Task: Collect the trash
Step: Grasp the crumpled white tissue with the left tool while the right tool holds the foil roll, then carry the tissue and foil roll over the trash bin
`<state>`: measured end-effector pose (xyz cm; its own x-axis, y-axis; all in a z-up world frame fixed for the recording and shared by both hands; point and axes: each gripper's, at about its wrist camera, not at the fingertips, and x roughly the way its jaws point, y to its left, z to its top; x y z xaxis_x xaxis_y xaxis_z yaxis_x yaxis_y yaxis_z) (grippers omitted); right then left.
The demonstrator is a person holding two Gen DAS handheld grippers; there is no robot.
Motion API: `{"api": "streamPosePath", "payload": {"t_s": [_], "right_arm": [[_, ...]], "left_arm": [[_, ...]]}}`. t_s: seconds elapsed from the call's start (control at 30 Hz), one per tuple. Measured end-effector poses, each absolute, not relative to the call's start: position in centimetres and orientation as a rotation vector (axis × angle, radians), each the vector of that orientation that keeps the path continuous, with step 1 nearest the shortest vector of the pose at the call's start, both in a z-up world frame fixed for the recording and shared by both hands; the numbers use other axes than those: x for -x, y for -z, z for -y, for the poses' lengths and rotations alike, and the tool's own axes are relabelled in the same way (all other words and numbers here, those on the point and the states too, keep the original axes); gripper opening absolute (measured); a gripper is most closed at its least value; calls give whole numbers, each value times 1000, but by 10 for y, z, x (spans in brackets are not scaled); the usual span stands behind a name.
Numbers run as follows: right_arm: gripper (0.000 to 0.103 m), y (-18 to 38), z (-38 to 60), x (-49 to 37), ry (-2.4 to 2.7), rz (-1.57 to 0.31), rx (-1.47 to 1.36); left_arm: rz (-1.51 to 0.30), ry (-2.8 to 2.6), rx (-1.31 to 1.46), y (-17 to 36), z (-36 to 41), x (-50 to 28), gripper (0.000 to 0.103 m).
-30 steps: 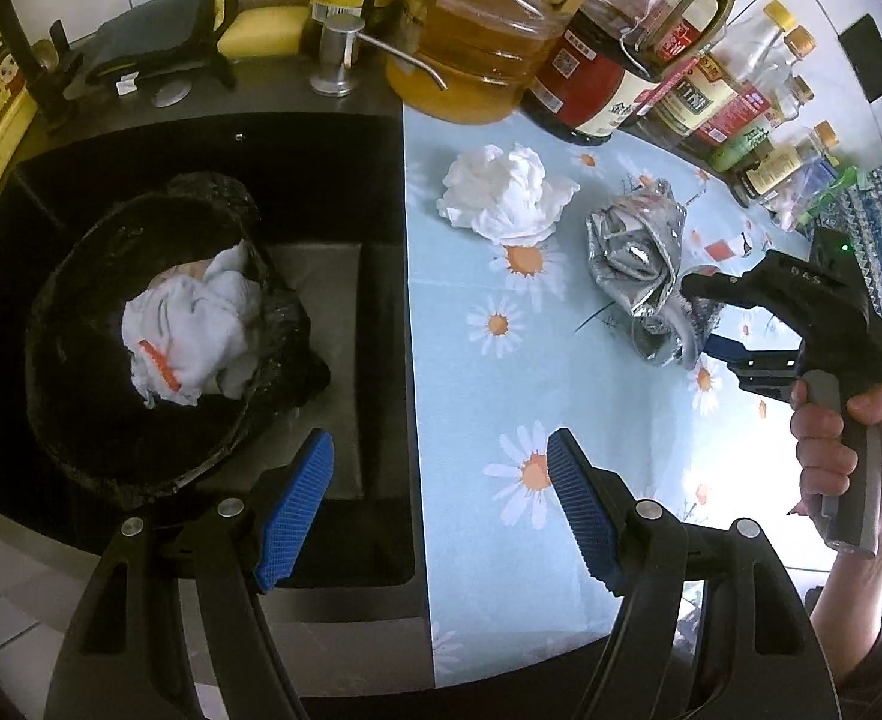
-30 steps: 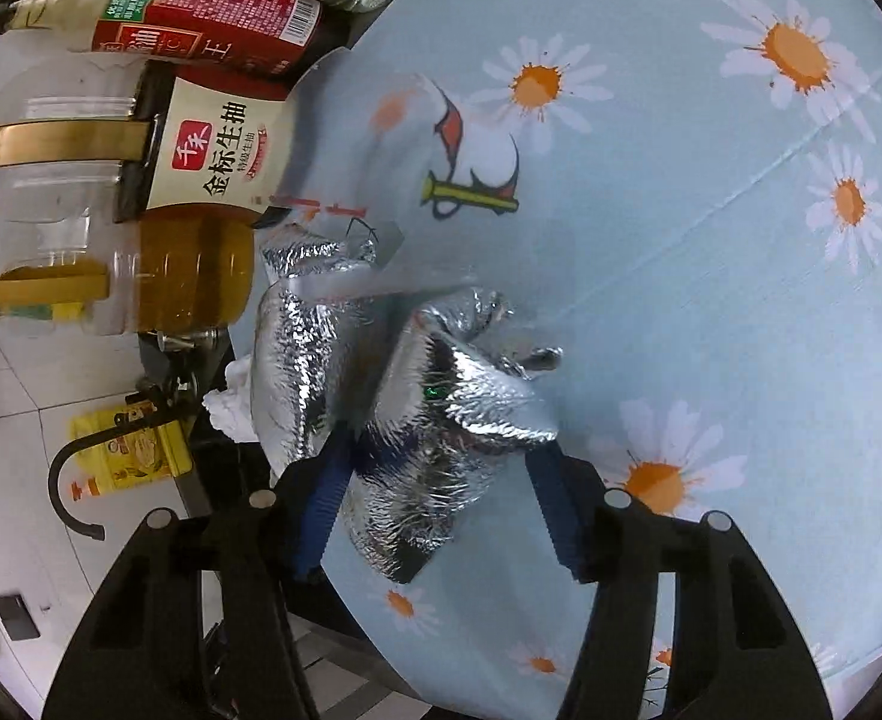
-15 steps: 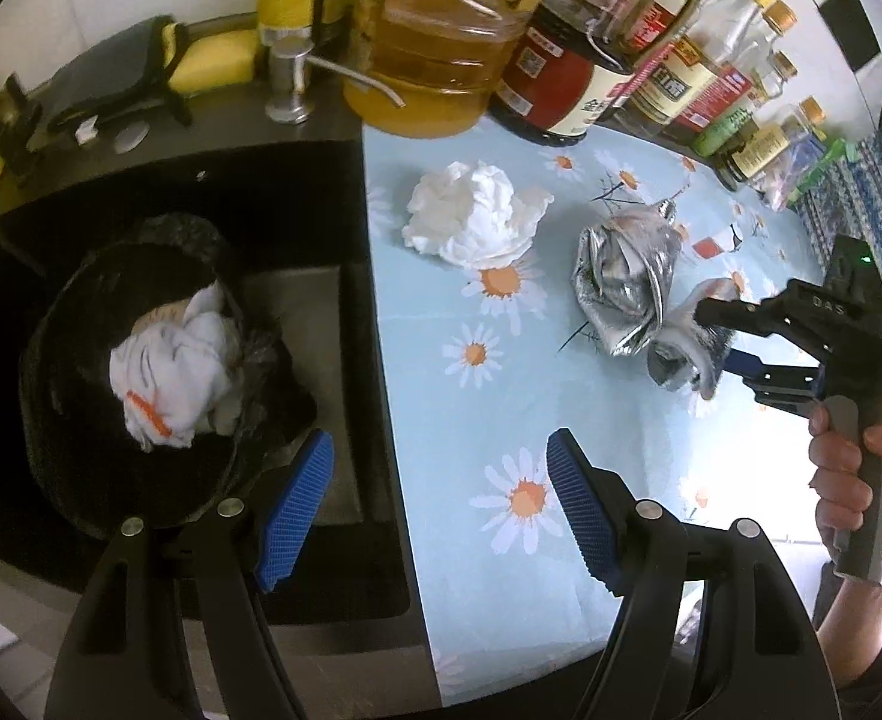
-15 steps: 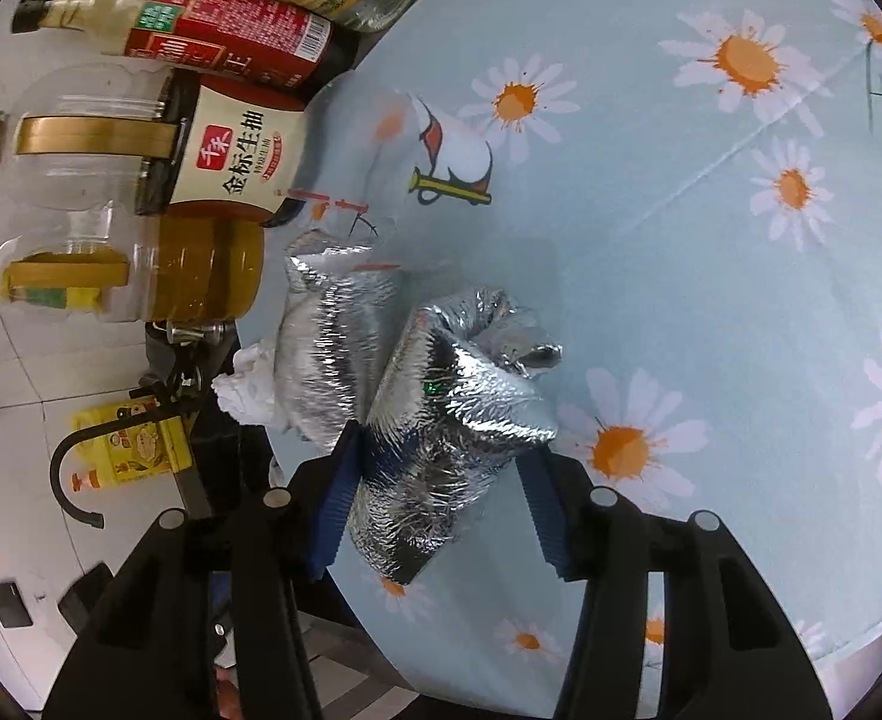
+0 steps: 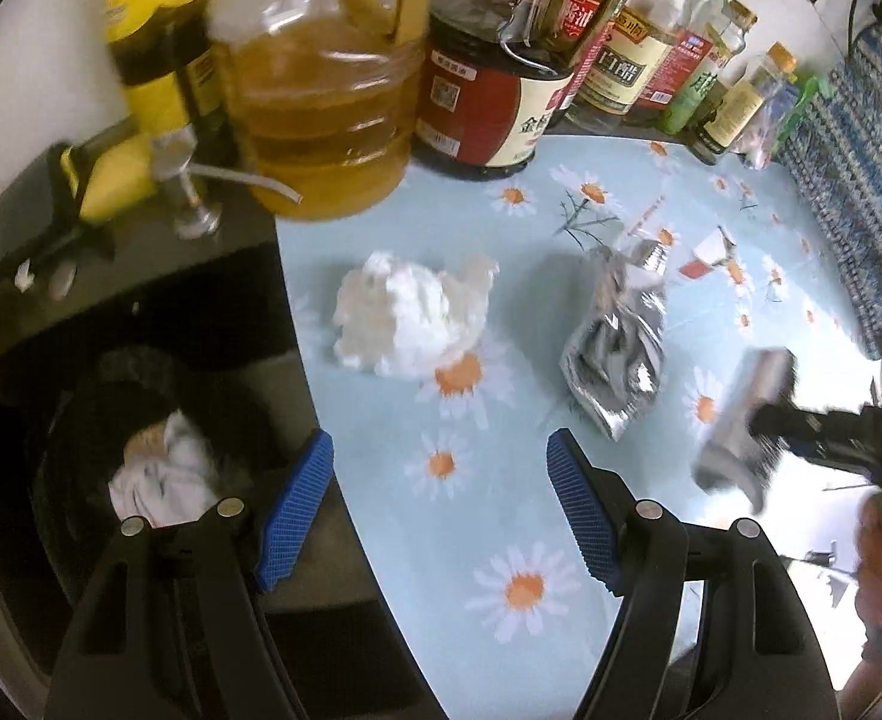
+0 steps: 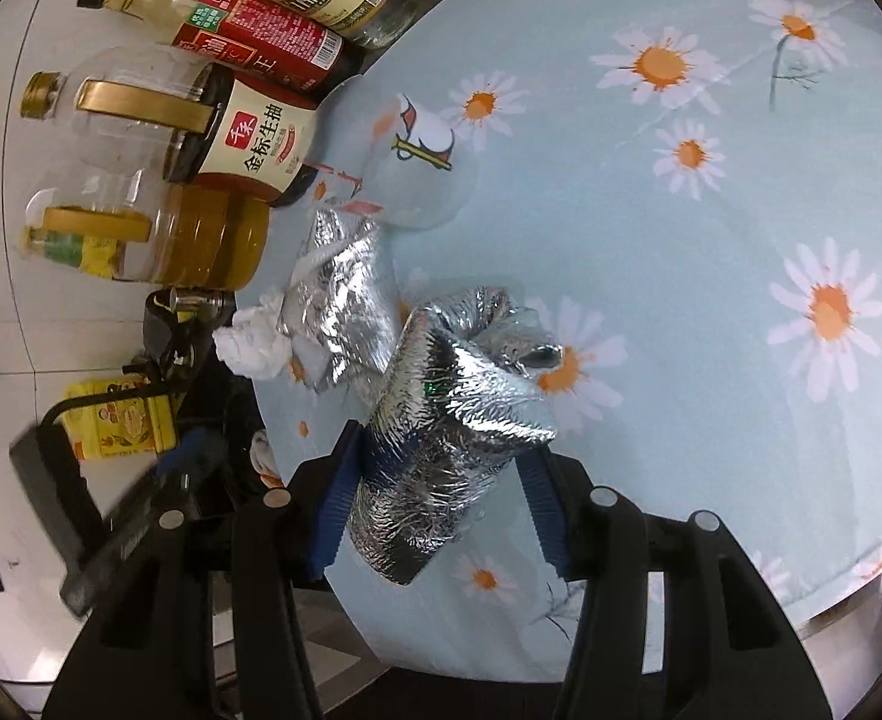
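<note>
My right gripper point(image 6: 441, 504) is shut on a crumpled silver foil bag point(image 6: 447, 426) and holds it above the daisy tablecloth point(image 6: 711, 276); it shows blurred in the left wrist view point(image 5: 741, 426). A second silver foil bag point(image 5: 618, 348) lies on the cloth. A crumpled white tissue point(image 5: 411, 312) lies left of it. My left gripper point(image 5: 441, 510) is open and empty, over the edge between cloth and sink. A black trash bag point(image 5: 111, 420) in the sink holds white crumpled paper point(image 5: 165, 474).
A large oil jug point(image 5: 321, 90), a soy sauce jug point(image 5: 489, 96) and several smaller bottles point(image 5: 627, 66) stand along the back of the cloth. A faucet point(image 5: 195, 180) and a sponge point(image 5: 111, 180) sit behind the sink. A blue woven mat point(image 5: 861, 180) lies at right.
My right gripper closed on one foil bag and lifted it off the cloth, away from the other bag. My left gripper moved forward and right, toward the tissue.
</note>
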<state>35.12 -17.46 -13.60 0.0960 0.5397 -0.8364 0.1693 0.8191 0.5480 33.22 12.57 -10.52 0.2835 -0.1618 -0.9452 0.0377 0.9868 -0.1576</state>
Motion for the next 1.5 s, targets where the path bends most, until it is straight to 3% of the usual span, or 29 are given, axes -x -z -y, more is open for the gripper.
{"api": "streamPosePath", "payload": {"t_s": [0.63,0.73,0.87,0.97,1.5], "right_arm": [[52,120,203,-321,-351,-1430,-558],[52,120,205,-321,-355,-1433,-552],[52,120,210,-322,-359,-1436,-551],[52,121,211,-323,-366,-1441,-547],[52,121,201,-332,-422,-1453,-515]], "left_arm": [[-1295,80,4,143,-107,-388,69],[-1305,72,-7,148,-103,-394,59],[-1302,75,-14,153,-100,-398,36],[-1291,77,7,150,-102,-398,29],[-1271,83,61,138,-110,-377,25]]}}
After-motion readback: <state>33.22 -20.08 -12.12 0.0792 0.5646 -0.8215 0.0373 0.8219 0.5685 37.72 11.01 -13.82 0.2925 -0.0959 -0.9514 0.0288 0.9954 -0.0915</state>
